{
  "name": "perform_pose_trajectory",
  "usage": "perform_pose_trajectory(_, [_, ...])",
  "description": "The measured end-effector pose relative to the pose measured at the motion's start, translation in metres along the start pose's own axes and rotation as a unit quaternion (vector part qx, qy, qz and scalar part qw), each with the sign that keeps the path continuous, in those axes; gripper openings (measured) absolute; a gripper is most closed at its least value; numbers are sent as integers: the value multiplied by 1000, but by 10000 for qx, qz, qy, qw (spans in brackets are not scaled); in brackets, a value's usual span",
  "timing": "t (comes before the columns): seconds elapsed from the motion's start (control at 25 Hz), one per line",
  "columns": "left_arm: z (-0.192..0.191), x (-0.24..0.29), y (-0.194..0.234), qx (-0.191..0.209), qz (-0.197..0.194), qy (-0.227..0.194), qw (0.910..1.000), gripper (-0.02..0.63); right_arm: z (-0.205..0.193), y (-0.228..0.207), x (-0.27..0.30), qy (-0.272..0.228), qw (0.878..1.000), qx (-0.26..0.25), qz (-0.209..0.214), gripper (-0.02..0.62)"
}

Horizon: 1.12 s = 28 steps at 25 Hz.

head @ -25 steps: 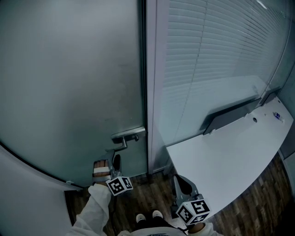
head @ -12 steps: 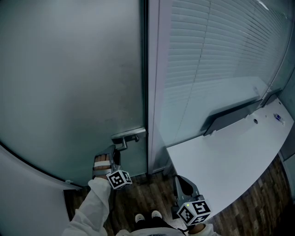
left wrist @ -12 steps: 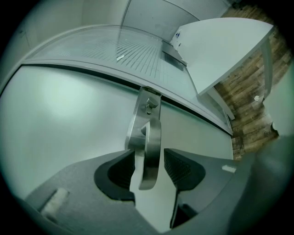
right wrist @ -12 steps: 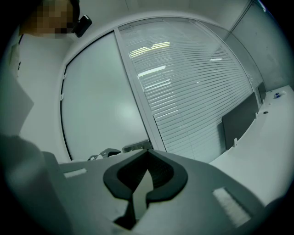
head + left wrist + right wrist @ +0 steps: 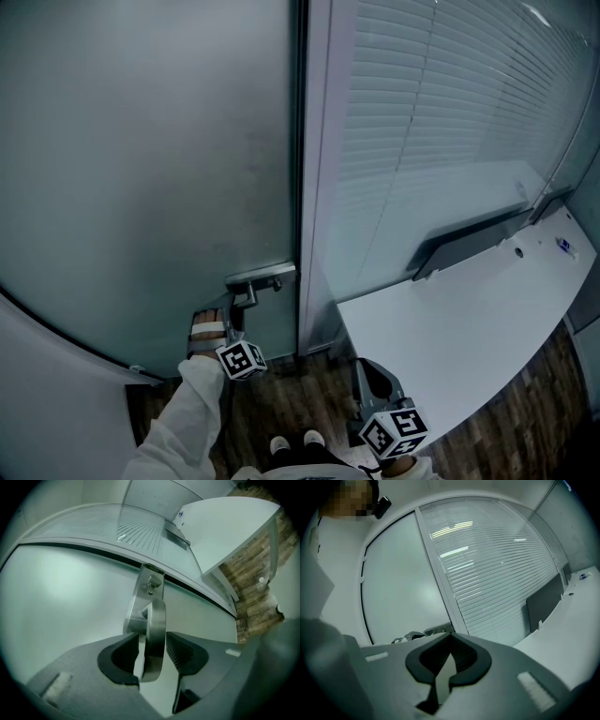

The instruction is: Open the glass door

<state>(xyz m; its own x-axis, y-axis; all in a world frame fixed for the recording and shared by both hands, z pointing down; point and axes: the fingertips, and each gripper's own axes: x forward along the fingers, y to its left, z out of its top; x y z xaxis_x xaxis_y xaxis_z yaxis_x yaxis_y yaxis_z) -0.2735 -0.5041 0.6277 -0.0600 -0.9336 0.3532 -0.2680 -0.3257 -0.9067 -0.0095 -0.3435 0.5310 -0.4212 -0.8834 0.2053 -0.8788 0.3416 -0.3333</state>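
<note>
The frosted glass door (image 5: 141, 169) stands closed, with a metal lever handle (image 5: 253, 284) low on its right edge. My left gripper (image 5: 231, 321) reaches up to that handle. In the left gripper view the handle's lever (image 5: 154, 620) runs between the two jaws, which press on either side of it, so my left gripper (image 5: 153, 649) is shut on it. My right gripper (image 5: 368, 377) hangs low beside the desk, away from the door. In its own view my right gripper (image 5: 449, 657) is shut with nothing held.
A white curved desk (image 5: 469, 319) juts out at the right, close to the right gripper. Behind it is a glass wall with horizontal blinds (image 5: 441, 112). A metal frame post (image 5: 314, 187) separates door and wall. Dark wooden floor (image 5: 281, 398) lies below.
My left gripper has risen from below the handle up onto it and now has the lever between its jaws. The right gripper has stayed where it was.
</note>
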Motion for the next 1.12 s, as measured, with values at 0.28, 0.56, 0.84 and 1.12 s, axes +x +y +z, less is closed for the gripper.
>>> perform_pose_trajectory(0.28, [3, 1, 6, -5, 108, -9, 9999, 141, 5, -2, -2, 37, 9999, 129, -21, 3])
perform_pose_trajectory(0.56, [3, 0, 1, -31, 192, 7, 9998, 103, -5, -6, -1, 57, 9999, 152, -28, 3])
perform_pose_trajectory(0.84, [3, 4, 3, -186, 249, 59, 9995, 101, -5, -3, 0, 115, 9998, 164, 40, 3])
perform_pose_trajectory(1.12, [2, 3, 6, -1336, -35, 51, 9910, 115, -4, -2, 1, 174, 9996, 176, 133, 3])
